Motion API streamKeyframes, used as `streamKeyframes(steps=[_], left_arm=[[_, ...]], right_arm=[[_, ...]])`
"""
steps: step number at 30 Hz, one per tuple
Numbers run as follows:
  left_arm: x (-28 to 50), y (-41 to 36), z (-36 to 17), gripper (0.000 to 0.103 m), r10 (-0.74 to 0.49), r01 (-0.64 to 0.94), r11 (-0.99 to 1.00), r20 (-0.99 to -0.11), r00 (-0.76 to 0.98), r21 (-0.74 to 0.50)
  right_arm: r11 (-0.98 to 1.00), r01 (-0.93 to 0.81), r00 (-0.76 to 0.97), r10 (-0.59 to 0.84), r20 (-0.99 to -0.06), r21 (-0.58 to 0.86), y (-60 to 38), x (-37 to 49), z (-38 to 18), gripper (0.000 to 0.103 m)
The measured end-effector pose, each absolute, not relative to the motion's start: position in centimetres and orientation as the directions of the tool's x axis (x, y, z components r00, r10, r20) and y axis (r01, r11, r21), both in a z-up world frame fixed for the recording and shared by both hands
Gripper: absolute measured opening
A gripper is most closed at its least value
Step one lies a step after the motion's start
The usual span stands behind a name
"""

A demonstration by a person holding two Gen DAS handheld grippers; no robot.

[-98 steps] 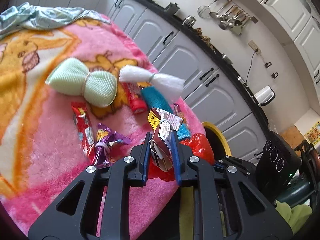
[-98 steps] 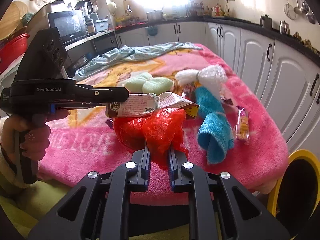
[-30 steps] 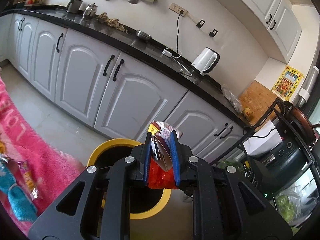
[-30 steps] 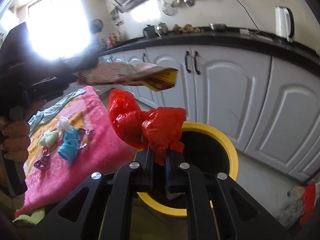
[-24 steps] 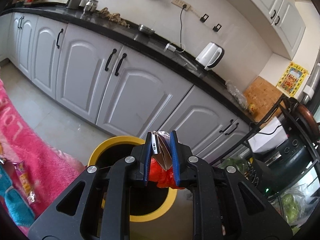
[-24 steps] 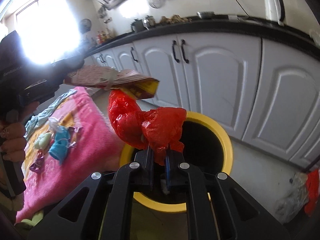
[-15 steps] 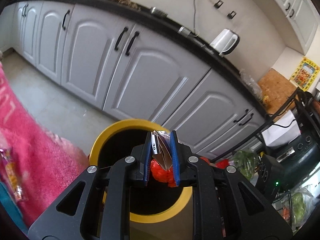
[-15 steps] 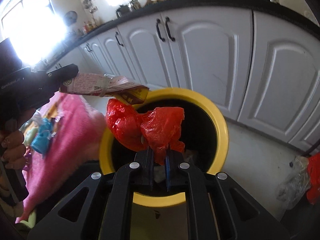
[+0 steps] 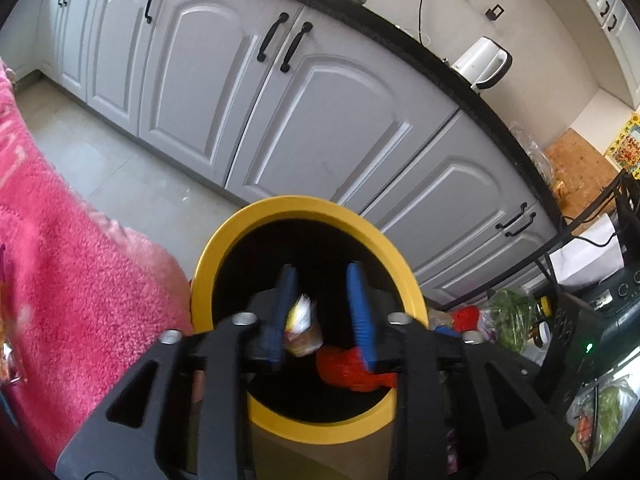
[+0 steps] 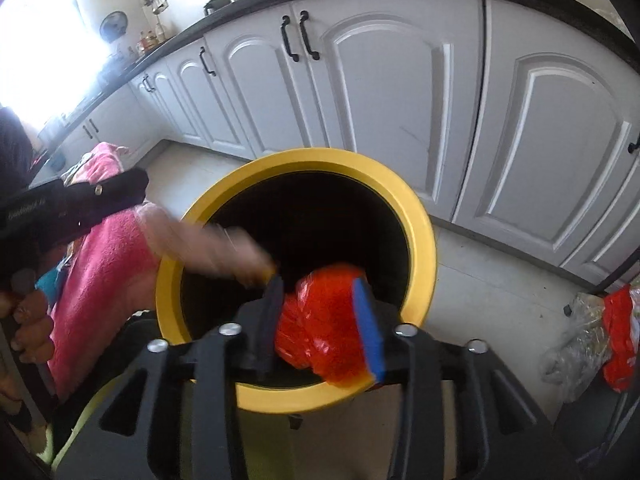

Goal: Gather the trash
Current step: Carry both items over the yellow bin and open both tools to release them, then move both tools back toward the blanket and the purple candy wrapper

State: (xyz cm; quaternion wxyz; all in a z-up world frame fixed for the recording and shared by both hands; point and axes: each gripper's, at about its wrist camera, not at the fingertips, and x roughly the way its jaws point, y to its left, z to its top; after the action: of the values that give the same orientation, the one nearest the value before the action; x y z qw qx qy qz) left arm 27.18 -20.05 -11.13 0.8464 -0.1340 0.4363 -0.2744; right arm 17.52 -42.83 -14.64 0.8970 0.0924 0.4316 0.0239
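Over the yellow-rimmed bin (image 9: 256, 236), the left gripper (image 9: 322, 280) jaws are opening around a wrapper (image 9: 300, 320) while the right gripper (image 10: 318, 292) jaws are opening around a red bag (image 10: 320, 320).

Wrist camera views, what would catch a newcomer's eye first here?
The yellow-rimmed bin fills the middle of both views, its black mouth gaping below the white cabinet doors. Over it the right gripper is opening around a bright red plastic bag, and the left gripper is opening too, a crumpled wrapper slipping between its blue pads.
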Motion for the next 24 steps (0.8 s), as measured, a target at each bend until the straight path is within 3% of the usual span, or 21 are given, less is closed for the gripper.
streamKeyframes(steps=[2,10,16,19,24], left_arm=[[26.9,-19.9,-11.1,0.032,-0.575,0.347,0.818,-0.670,0.470,-0.459],[25.7,-18.2,-9.6,0.065,-0.541,0.333,0.841,-0.672,0.506,-0.427],[24.5,-15.6,-7.8,0.088,-0.503,0.303,0.864,-0.658,0.559,-0.403],[23.9,-14.0,-7.1,0.092,-0.480,0.275,0.875,-0.652,0.586,-0.397],[22.7,-11.4,-6.0,0.092,-0.445,0.243,0.892,-0.637,0.630,-0.382]], right_arm=[[0.981,0.040,0.632,0.121,-0.766,0.188,-42.8,17.3,-14.4,0.043],[0.980,0.050,0.660,0.111,-0.743,0.191,-42.7,17.1,-13.2,0.058],[0.984,0.023,0.699,0.110,-0.706,0.176,-41.6,16.5,-11.3,0.064],[0.988,0.001,0.725,0.107,-0.680,0.156,-40.5,16.1,-10.2,0.075],[0.992,-0.053,0.753,0.115,-0.648,0.115,-38.6,15.3,-8.6,0.076]])
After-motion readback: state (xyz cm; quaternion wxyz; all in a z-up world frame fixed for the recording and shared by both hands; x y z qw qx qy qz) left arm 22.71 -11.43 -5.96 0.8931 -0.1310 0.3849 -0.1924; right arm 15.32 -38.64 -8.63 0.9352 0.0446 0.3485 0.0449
